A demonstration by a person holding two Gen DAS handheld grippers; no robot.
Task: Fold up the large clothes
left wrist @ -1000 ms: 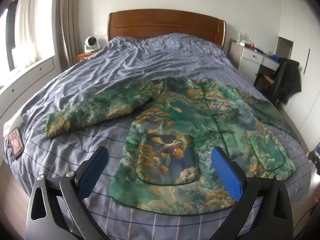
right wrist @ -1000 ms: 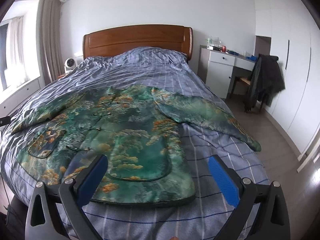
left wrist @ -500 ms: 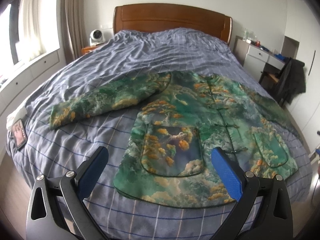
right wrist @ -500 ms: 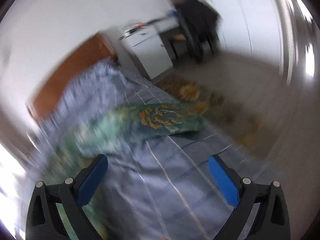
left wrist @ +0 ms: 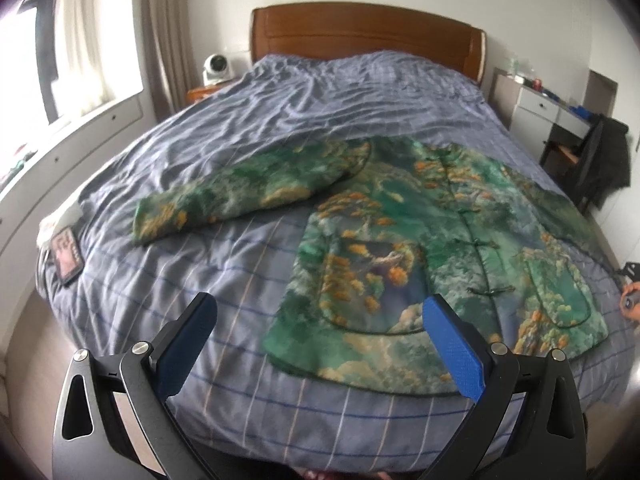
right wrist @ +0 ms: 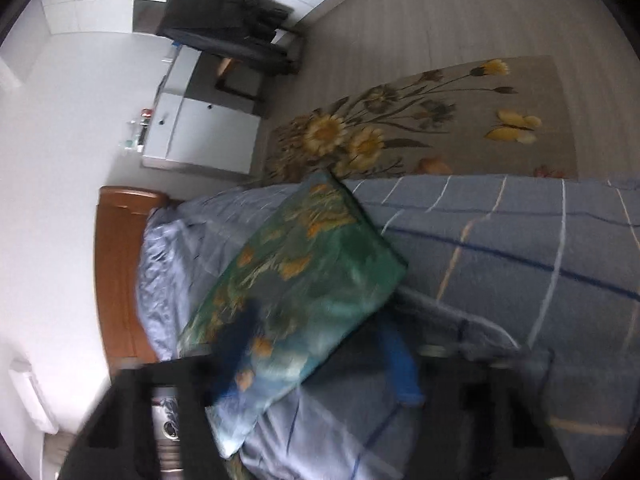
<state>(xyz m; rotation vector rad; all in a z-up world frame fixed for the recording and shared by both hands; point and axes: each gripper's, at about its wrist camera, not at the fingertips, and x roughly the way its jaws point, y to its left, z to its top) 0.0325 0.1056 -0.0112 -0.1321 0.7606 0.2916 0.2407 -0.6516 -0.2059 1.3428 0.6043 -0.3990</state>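
Observation:
A green padded jacket (left wrist: 420, 240) with orange tree print lies flat and buttoned on the blue checked bed (left wrist: 224, 264). Its left sleeve (left wrist: 240, 196) stretches out to the side. My left gripper (left wrist: 318, 304) hangs open above the bed's front edge, just short of the jacket's hem, with nothing between its pads. In the blurred right wrist view the camera is rolled on its side. My right gripper (right wrist: 320, 344) has its jaws closing on the end of the jacket's other sleeve (right wrist: 304, 276), one blue pad (right wrist: 400, 364) at each face. A hand (left wrist: 631, 304) shows at the right edge.
A wooden headboard (left wrist: 360, 28) stands at the far end. A white desk (left wrist: 548, 108) and a chair draped with dark clothing (left wrist: 604, 160) are on the right. A flat patterned card (left wrist: 66, 252) lies at the bed's left edge. A floral rug (right wrist: 420, 120) covers the floor beside the bed.
My right gripper swung from the foot of the bed to the right sleeve's end, rolled onto its side and its jaws narrowed around the sleeve. The left gripper stayed open, tilting slightly.

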